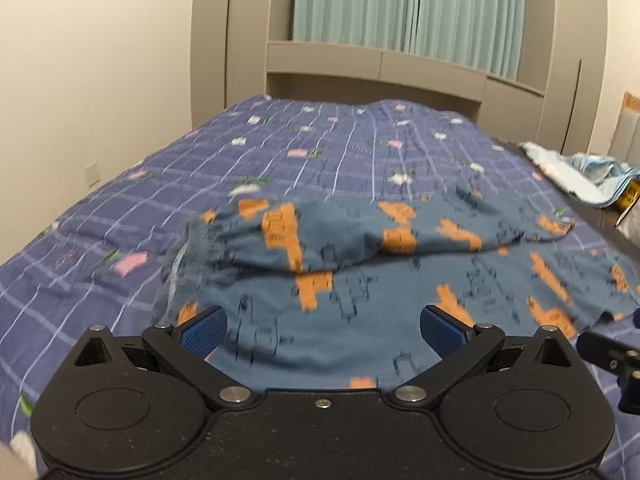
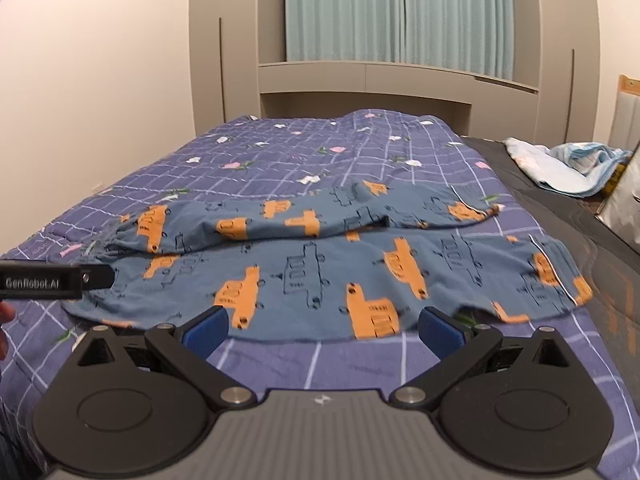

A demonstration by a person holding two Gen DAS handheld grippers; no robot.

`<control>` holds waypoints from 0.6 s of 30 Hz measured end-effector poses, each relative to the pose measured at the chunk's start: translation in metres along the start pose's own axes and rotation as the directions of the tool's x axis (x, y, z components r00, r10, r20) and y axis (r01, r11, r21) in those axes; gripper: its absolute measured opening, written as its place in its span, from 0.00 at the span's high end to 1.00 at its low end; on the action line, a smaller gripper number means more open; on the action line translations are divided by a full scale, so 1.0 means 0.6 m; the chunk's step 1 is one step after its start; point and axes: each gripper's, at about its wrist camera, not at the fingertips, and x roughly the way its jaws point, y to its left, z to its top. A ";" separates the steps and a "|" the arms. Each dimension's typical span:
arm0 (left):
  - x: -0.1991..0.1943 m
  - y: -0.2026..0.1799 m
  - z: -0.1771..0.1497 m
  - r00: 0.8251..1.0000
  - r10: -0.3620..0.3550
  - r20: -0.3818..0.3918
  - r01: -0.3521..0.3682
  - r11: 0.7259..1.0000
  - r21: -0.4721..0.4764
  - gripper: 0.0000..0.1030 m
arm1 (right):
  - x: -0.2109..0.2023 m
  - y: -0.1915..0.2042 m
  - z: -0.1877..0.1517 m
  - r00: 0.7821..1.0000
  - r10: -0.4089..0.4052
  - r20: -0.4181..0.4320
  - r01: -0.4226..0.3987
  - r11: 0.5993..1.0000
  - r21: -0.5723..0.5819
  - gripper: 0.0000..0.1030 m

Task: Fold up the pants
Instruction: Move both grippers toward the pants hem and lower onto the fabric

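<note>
The pants (image 2: pixel 320 256), blue with orange prints, are spread across the bed (image 2: pixel 280 152), laid crosswise with one leg lying behind the other. The waistband is seen at the left end, the leg hems at the right. The left gripper (image 1: pixel 323 330) is held wide apart, with nothing between its blue pads (image 1: pixel 204 330); the pants (image 1: pixel 360 280) lie directly ahead of it and under its fingers, near the waist end. The right gripper (image 2: pixel 323 328) is likewise spread wide and empty, placed just short of the near edge of the pants, toward the hem end. The left gripper (image 2: pixel 56 278) is seen from the side in the right view, over the waist end. A pale cloth (image 2: pixel 568 168) lies well apart at the right.
</note>
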 end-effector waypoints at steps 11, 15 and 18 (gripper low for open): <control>0.075 0.015 0.066 0.998 -0.058 0.007 0.058 0.998 0.002 0.00 | 0.081 -0.015 0.062 0.999 0.042 -0.004 -0.042 0.998 -0.049 0.00; 0.108 0.021 0.083 0.997 -0.074 0.002 0.074 0.997 0.005 0.00 | 0.116 -0.021 0.084 0.998 0.061 -0.013 -0.062 0.996 -0.056 0.00; 0.132 0.030 0.096 0.996 -0.093 0.004 0.093 0.996 -0.007 0.00 | 0.144 -0.027 0.099 0.997 0.074 -0.019 -0.074 0.996 -0.040 0.00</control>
